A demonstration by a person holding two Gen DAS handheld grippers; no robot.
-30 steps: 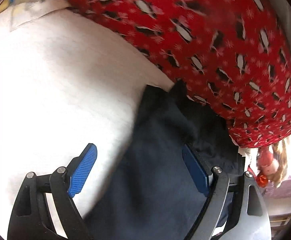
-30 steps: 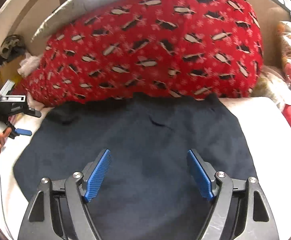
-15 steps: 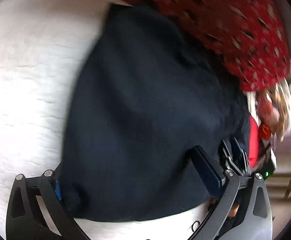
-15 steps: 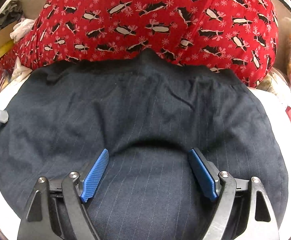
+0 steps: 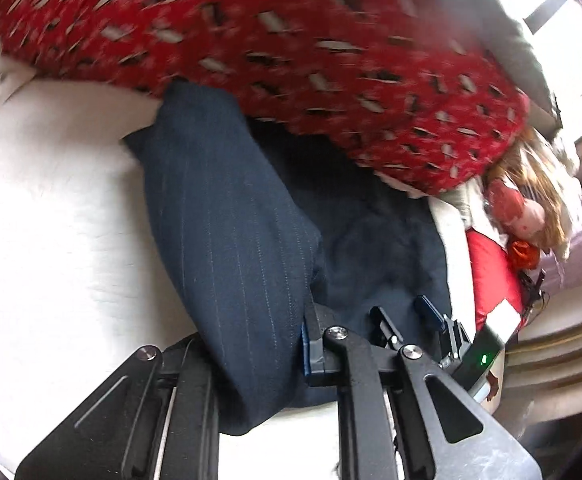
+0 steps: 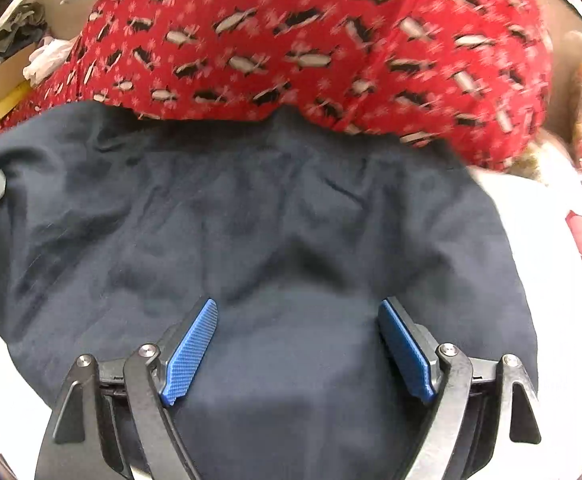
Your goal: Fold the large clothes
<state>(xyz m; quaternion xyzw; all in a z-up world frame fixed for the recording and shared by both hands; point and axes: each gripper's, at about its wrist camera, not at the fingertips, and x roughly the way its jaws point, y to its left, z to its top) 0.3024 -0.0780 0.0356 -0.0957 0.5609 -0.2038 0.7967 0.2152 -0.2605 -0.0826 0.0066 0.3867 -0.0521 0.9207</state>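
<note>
garment: dark navy pinstriped cloth (image 6: 275, 240) lies spread over a white bed (image 5: 51, 240), its far edge tucked against a red penguin-print blanket (image 6: 311, 40); in the left wrist view a fold of it (image 5: 227, 240) rises up into the left tongs.
left tongs: the left tongs (image 5: 267, 352) are pressed together on the navy fold; only one blue pad (image 5: 311, 350) shows, tight against the cloth, the other is hidden behind the fabric.
right tongs: the right tongs (image 6: 297, 350) stand spread wide over the near part of the garment, both blue pads (image 6: 191, 352) bare, nothing between them; whether the tips touch the cloth cannot be told.
right tongs seen from the left: a second black tool with a blue pad and a green light (image 5: 443, 332) sits at the right near edge of the garment.
blanket: red with black and white penguins, bulky, heaped along the far side of the bed, blurred in both views.
bed: white sheet shows on the left and near side of the garment in the left wrist view, and on the right in the right wrist view.
right side clutter: a doll with long light hair (image 5: 523, 208) lies beyond the blanket's right end; a red pillow (image 5: 491, 276) sits just near it.
far left: a cardboard box (image 6: 3, 80) and crumpled white cloth (image 6: 47, 58) beside the blanket.
</note>
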